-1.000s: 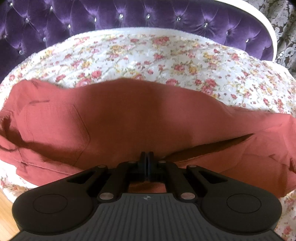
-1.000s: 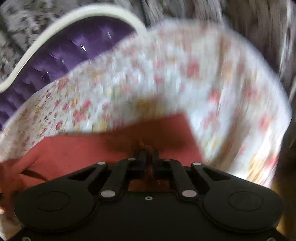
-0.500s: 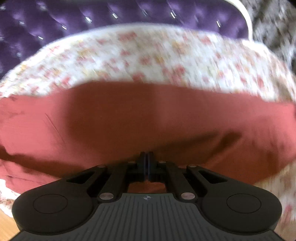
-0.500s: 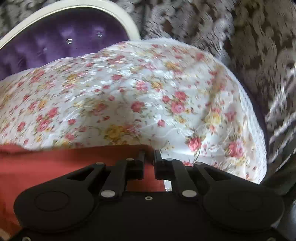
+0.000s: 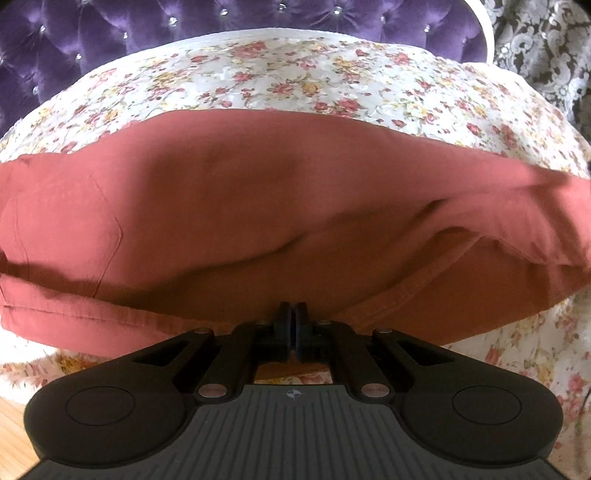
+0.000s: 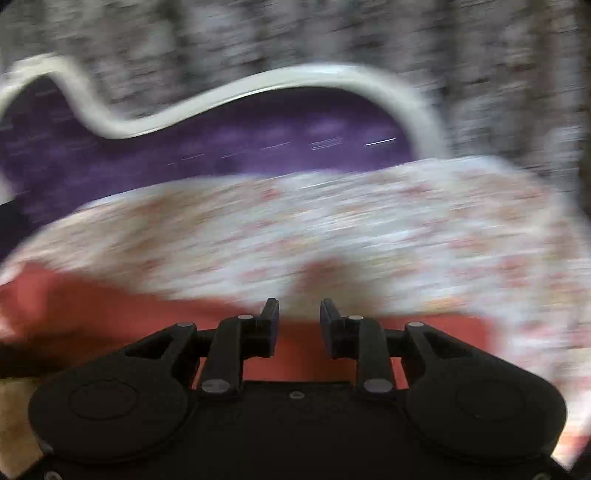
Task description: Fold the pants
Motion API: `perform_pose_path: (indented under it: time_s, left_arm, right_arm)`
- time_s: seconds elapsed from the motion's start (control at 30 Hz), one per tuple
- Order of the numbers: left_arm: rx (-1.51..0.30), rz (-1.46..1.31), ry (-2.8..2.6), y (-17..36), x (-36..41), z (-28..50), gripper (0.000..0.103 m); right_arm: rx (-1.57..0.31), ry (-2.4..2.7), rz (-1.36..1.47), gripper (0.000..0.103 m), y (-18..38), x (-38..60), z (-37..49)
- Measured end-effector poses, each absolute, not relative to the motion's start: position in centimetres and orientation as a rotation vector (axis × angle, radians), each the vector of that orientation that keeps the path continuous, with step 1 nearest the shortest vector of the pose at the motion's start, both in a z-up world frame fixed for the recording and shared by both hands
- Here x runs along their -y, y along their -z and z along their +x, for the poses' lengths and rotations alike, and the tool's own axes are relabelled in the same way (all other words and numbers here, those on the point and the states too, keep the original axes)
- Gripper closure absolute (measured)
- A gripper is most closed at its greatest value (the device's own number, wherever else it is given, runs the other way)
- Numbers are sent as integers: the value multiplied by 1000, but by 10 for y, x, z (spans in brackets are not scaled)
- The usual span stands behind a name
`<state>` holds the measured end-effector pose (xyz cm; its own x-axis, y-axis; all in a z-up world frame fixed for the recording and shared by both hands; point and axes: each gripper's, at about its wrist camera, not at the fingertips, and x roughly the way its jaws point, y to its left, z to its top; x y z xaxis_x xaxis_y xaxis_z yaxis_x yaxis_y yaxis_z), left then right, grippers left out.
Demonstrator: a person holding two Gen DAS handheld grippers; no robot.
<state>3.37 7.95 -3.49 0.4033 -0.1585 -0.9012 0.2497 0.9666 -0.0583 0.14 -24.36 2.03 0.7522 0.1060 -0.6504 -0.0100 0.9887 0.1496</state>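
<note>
Rust-red pants lie folded in a wide band across a floral bedspread, w/ a back pocket visible at left; both ends run out of frame, & the near edge is hidden behind the left gripper. Its jaws are pressed together right at the pants' near hem; whether cloth is pinched between them can't be told. Right wrist view is heavily motion-blurred: pants show only as a red smear low in frame. Right gripper has jaws spread & opening, nothing between them, red cloth below. Beyond the bedspread, a purple tufted headboard w/ white frame.
</note>
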Motion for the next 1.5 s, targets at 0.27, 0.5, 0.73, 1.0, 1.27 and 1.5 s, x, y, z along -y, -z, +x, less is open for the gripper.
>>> perform_pose_path:
  time_s: [0.27, 0.5, 0.73, 1.0, 1.27, 1.5]
  left_arm:
    - [-1126, 51, 260, 35, -86, 35, 100]
    - [-1099, 55, 239, 27, -89, 33, 100]
    - [-1075, -19, 152, 22, -117, 42, 100]
    - [-1168, -46, 159, 37, -139, 37, 100]
    - [-1079, -92, 52, 11, -175, 35, 100]
    - [-996, -93, -117, 1, -211, 78, 100]
  right_arm:
    - [-818, -444, -178, 67, 37, 116, 24]
    - [-807, -476, -381, 95, 51, 83, 25]
    - [-843, -643, -551, 94, 58, 86, -14]
    - [-882, -687, -364, 81, 39, 104, -6]
    - [-822, -707, -10, 70, -10, 111, 65]
    - [-822, -719, 14, 69, 10, 51, 151]
